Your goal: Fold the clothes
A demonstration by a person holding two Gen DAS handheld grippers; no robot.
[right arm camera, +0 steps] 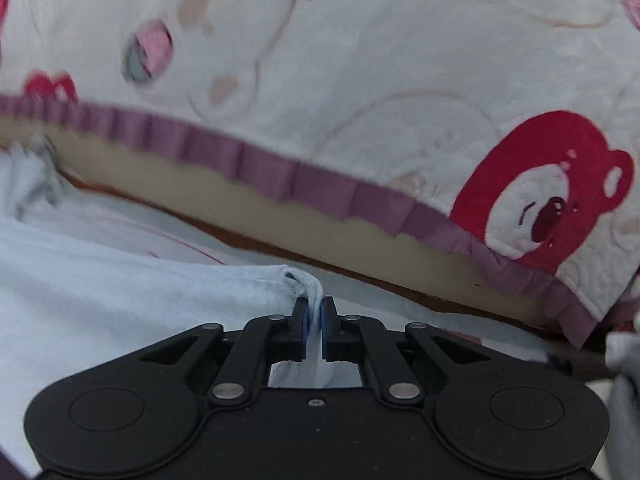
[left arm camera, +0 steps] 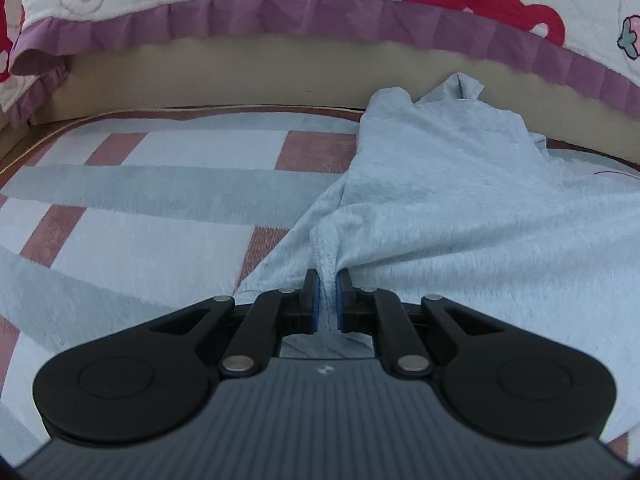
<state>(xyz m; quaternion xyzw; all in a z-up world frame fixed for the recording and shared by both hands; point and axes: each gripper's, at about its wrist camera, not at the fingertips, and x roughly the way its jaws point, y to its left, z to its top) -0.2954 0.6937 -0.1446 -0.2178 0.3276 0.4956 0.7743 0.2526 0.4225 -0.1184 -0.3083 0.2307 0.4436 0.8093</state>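
A light blue garment [left arm camera: 460,208] lies spread on a plaid-covered cushion, its far end bunched up against the backrest. My left gripper [left arm camera: 328,284] is shut on a stitched hem of the garment, which is pinched between the blue pads. In the right wrist view the same garment [right arm camera: 132,296] stretches to the left, and my right gripper [right arm camera: 314,308] is shut on a folded corner of it. Both grips are low, near the cushion surface.
The cushion cover [left arm camera: 152,208] has grey, white and pink checks. A beige backrest [left arm camera: 240,76] runs behind it. A white quilt with purple ruffle and red bear prints [right arm camera: 536,200] hangs over the backrest. A grey object [right arm camera: 624,364] shows at the right edge.
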